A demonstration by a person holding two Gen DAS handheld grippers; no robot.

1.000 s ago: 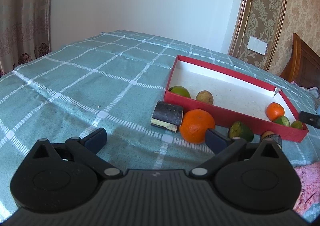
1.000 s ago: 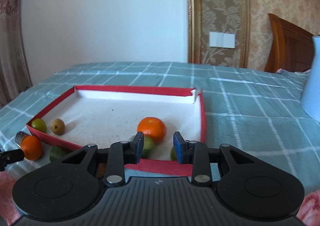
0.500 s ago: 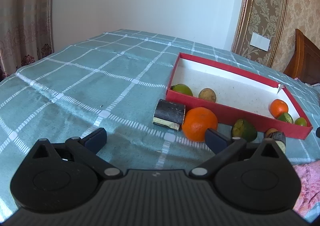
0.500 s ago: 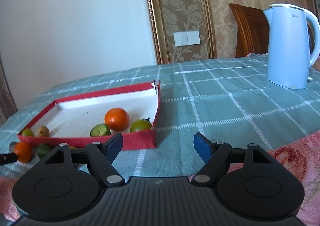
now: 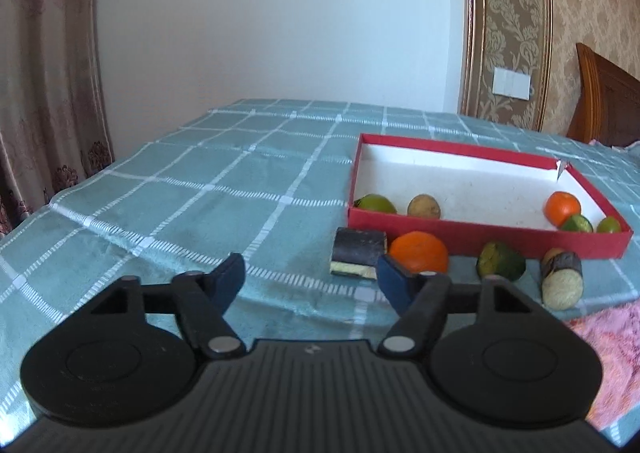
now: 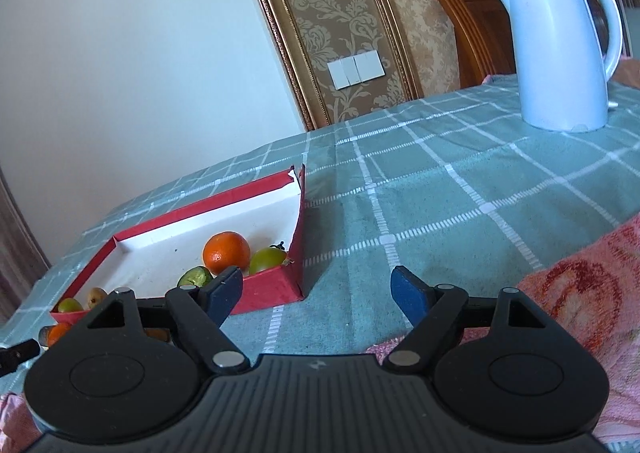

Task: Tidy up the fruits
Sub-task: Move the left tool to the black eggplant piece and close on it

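My left gripper, jaws just narrowed yet spread on nothing, faces the loose orange ahead-right, positioned for pickup into the red tray behind it. My right gripper stands spread, empty, tray ahead-left.

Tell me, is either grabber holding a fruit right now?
No, nothing is held. The left gripper has just been closing, but its jaws are empty; the big orange lies beyond them. The right gripper is open over bare tablecloth.
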